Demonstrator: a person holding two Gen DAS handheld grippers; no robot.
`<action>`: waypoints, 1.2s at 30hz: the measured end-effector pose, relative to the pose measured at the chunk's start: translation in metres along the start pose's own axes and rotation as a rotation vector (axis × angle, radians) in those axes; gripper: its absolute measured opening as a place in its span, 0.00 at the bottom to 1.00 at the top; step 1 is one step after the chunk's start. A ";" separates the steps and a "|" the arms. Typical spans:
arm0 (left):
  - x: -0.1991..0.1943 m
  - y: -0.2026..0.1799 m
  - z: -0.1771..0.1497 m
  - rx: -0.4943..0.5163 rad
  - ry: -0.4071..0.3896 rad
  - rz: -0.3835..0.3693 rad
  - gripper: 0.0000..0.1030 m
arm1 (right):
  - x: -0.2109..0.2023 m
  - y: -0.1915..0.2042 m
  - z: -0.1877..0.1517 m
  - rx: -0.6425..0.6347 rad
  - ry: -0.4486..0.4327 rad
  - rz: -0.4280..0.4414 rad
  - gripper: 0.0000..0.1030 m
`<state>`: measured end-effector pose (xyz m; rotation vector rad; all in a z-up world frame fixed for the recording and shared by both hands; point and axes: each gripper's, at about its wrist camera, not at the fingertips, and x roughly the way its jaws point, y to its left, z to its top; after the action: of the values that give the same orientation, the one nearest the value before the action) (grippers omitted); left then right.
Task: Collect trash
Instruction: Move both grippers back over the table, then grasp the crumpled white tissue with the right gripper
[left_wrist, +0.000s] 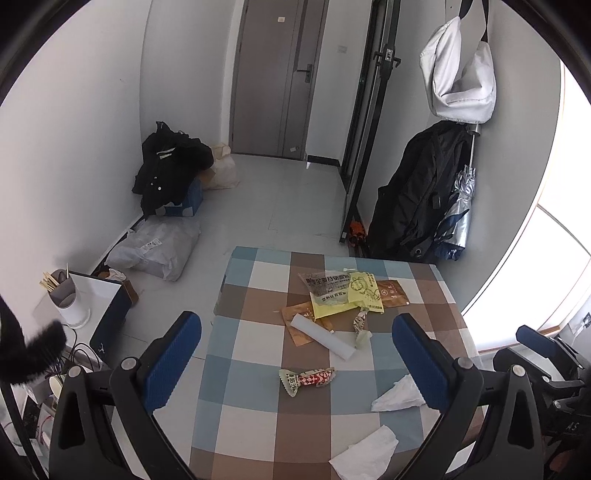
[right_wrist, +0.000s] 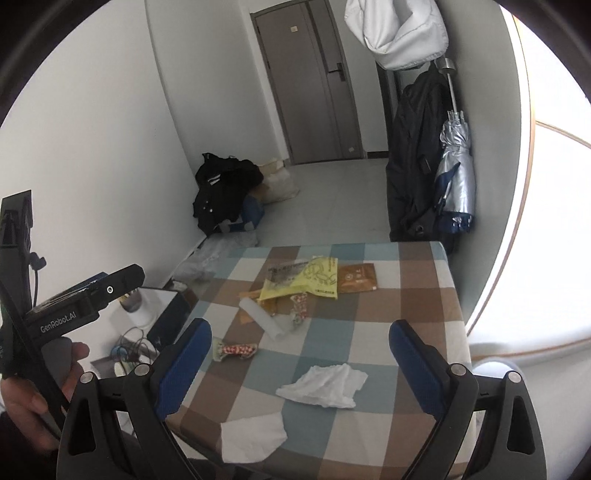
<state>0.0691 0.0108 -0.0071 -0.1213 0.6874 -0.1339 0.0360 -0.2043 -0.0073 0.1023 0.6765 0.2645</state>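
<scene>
Grippers: two were in play, left gripper (left_wrist: 297, 363) and right gripper (right_wrist: 301, 360), both with blue pads spread wide and nothing between them, hovering over the near edge of the table.
Table: one, under a checked cloth (left_wrist: 258, 350), blue, brown and white; its left, far and right edges all showed, with bare floor (left_wrist: 295, 192) beyond the left and far sides.
Trash count: two white tissues, (right_wrist: 325, 384) and (right_wrist: 253, 437), lay nearest; one red-and-white candy wrapper (left_wrist: 306, 380) sat mid-table; one white tube (left_wrist: 323, 336) lay touching a far heap of flat packets, topped by one yellow packet (left_wrist: 351, 295) beside a brown sachet (right_wrist: 357, 277).
Room to move: the cloth's right half was bare from the tissues to the far edge.
Around: one grey door (left_wrist: 275, 77) stood shut; black coat (left_wrist: 417, 192) and silver umbrella (right_wrist: 454, 173) hung just past the far right corner; a white cup (left_wrist: 70, 301) stood on a low stand to the left.
Person: a hand (right_wrist: 37, 387) held the left gripper's handle.
</scene>
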 end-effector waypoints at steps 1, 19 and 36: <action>0.001 0.001 0.000 -0.001 0.008 -0.005 0.99 | 0.003 0.000 0.000 -0.008 0.005 0.000 0.95; 0.022 0.023 0.000 -0.081 0.111 -0.017 0.99 | 0.093 -0.013 -0.044 -0.030 0.318 0.006 0.95; 0.038 0.041 -0.006 -0.166 0.190 -0.021 0.99 | 0.136 -0.005 -0.069 -0.099 0.454 -0.096 0.84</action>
<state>0.0980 0.0450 -0.0417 -0.2777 0.8867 -0.1091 0.0958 -0.1711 -0.1439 -0.0881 1.1143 0.2301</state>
